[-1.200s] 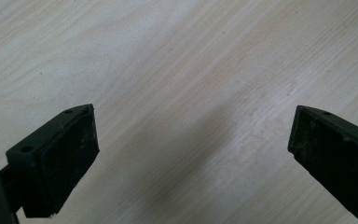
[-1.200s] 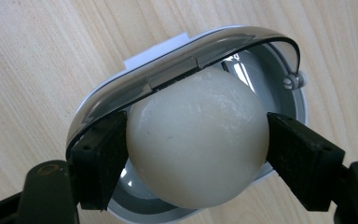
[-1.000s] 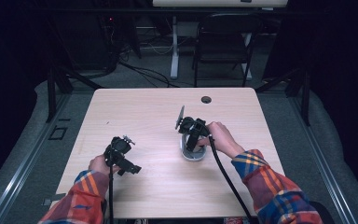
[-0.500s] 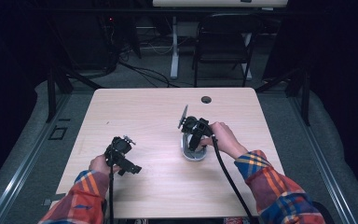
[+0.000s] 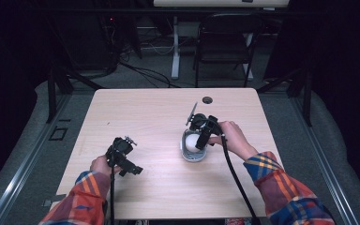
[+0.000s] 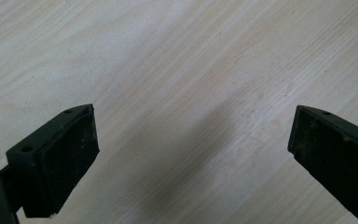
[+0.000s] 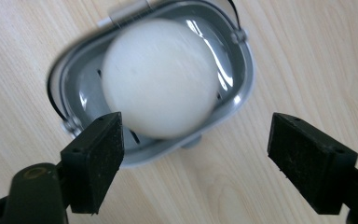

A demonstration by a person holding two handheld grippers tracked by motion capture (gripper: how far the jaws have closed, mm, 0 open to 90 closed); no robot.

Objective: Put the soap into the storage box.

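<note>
**White egg in grey holder, right tool's jaws apart above it**

High view: pale wooden table (image 5: 136,112) seen from above. Grey oval holder (image 5: 193,154) standing right of the table's middle, with a white egg (image 5: 191,142) sitting in it. Right tool (image 5: 201,140) held directly over the egg and holder, pointing down, black cable trailing back along the forearm. Left tool (image 5: 114,152) well apart, near the table's front left, above bare wood. Small dark round hole (image 5: 207,100) near the table's far edge. Plaid sleeves entering from the bottom.

Left gripper view: left tool (image 6: 193,135) with jaws spread wide, one at each side of the picture, nothing between them, nothing touched. Bare wood grain of the table (image 6: 177,56) below.

Right gripper view: right tool (image 7: 196,140) with jaws having just been opening, now standing apart, pads pressing on nothing. Egg (image 7: 161,77) lying in the holder (image 7: 242,70), partly beyond the gap and nearer the left jaw, slightly blurred. Holder's rim free of both jaws, resting on the table (image 7: 307,56).
</note>
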